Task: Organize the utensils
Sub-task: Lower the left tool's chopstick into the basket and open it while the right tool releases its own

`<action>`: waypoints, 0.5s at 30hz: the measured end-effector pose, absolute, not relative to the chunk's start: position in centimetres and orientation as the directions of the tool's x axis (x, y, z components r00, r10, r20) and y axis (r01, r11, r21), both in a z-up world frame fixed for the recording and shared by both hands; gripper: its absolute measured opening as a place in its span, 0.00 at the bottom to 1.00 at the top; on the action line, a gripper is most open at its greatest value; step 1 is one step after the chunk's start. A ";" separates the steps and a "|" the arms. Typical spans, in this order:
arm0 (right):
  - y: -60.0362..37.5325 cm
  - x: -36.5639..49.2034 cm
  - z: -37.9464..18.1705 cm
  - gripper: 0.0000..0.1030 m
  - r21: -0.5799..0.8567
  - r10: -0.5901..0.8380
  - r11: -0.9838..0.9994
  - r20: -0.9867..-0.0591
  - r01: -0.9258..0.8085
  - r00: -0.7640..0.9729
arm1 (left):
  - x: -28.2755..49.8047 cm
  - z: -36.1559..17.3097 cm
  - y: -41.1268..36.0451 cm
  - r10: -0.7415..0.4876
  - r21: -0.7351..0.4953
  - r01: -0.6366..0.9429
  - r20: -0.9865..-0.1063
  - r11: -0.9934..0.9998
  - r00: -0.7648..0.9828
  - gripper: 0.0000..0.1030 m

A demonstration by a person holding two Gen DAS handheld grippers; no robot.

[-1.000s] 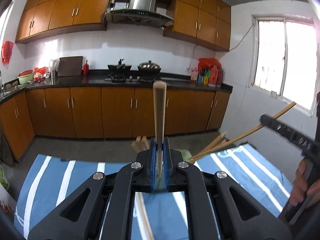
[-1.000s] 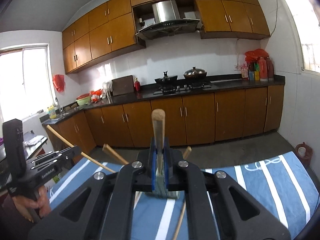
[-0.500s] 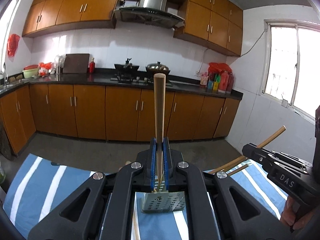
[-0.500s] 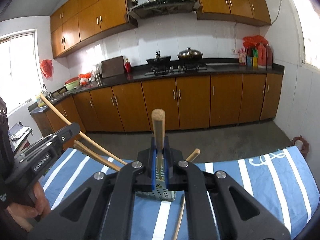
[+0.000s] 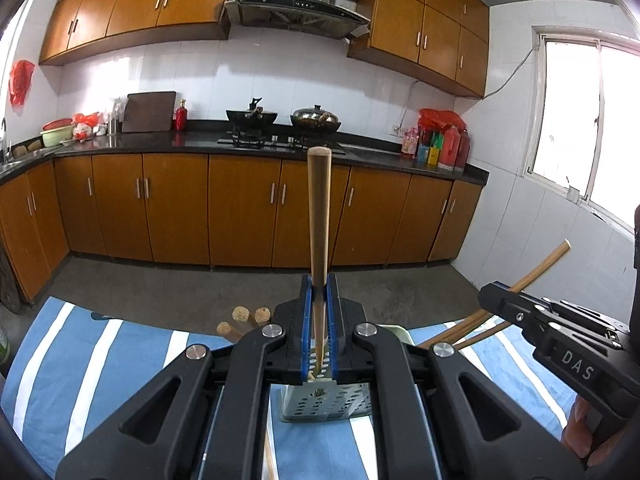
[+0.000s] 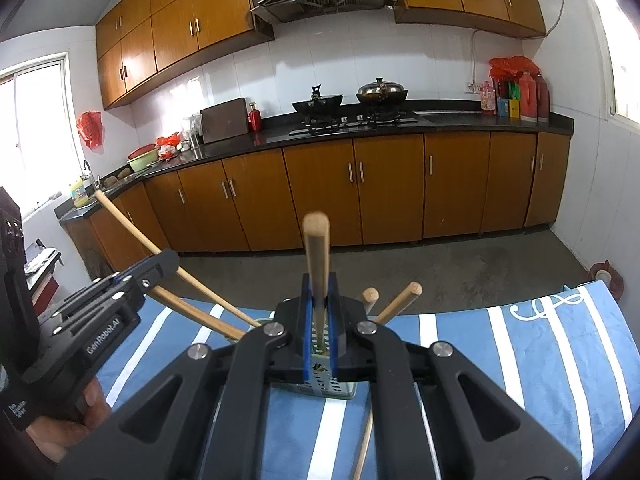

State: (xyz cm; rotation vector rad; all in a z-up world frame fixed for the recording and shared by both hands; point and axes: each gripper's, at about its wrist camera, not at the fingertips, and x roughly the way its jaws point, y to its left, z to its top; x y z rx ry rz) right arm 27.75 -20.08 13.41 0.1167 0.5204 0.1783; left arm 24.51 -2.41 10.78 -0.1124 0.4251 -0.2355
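The left gripper [image 5: 319, 320] has its blue pads pinched shut on a wooden handle [image 5: 319, 216] that stands upright, its lower end reaching down toward the perforated metal utensil holder [image 5: 325, 402] on the blue striped tablecloth [image 5: 92, 360]. The right gripper [image 6: 319, 320] is likewise clamped on a wooden handle [image 6: 317, 256] above the same holder [image 6: 322, 384], which sits near the middle of the table. More handles [image 6: 396, 300] lean out of the holder to the right and far side.

Both held utensils look aimed at one narrow holder, so they could collide, or one could catch the rim and tip it; letting go early would drop a utensil onto the cloth.

The working ends of both utensils are hidden behind the gripper bodies, so I cannot tell what kind they are or whether they are already inside. A thin stick [image 6: 364, 448] lies on the cloth, mostly covered.
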 end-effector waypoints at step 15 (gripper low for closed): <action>-20.8 24.9 15.1 0.30 0.136 0.170 0.983 -0.420 -0.123 0.891 | 22.6 12.5 -1.2 -0.238 -0.170 0.187 -0.363 0.968 0.901 0.31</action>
